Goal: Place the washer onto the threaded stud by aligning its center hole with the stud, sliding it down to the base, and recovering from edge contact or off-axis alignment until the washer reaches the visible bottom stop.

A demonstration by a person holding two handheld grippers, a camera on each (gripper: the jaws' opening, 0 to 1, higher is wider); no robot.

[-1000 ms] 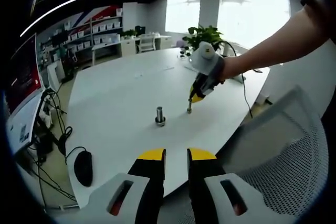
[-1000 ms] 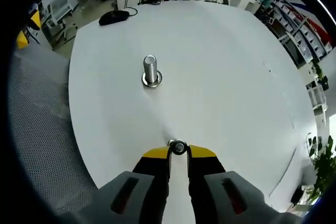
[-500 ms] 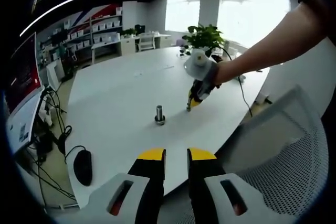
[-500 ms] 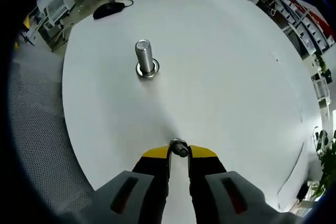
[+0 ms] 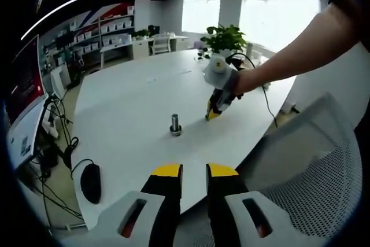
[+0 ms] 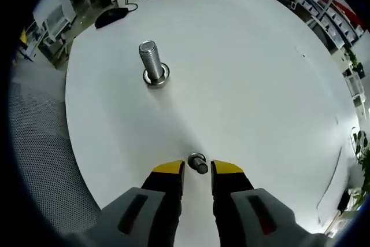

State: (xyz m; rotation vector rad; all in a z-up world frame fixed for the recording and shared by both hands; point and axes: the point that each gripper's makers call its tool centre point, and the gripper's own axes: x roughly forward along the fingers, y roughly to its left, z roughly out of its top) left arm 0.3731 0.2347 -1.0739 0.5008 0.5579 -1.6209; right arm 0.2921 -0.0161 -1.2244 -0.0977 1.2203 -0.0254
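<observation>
One washer [image 6: 198, 162]: it lay on the white table [image 6: 260, 85] just ahead of the right gripper's tips, between them but in front; it looked like a small metal ring with a short piece in it, too small to tell more; whether the jaws touched it could not be told
Stud [image 6: 149, 62]: a threaded metal stud stood upright on a round base, farther along the table and to the left of the washer in the right gripper view, well apart from it; in the left gripper view the stud [image 5: 175, 125] stood near the middle of the table
Right gripper [image 6: 197, 168]: its yellow-tipped jaws stood apart with a gap wider than the washer, released, holding nothing; in the left gripper view this gripper [image 5: 211, 113] pointed down at the table, to the right of the stud, held by a person's hand [image 5: 234, 80]
Left gripper [image 5: 193, 170]: it hung over the near edge of the table, jaws slightly apart, nothing between them
Table: white, rounded edge
Around: a black mouse [image 5: 91, 184] with its cable lay near the table's left edge; a mesh chair [image 5: 315, 154] stood at the right; a green plant [image 5: 224, 39] stood at the far side
</observation>
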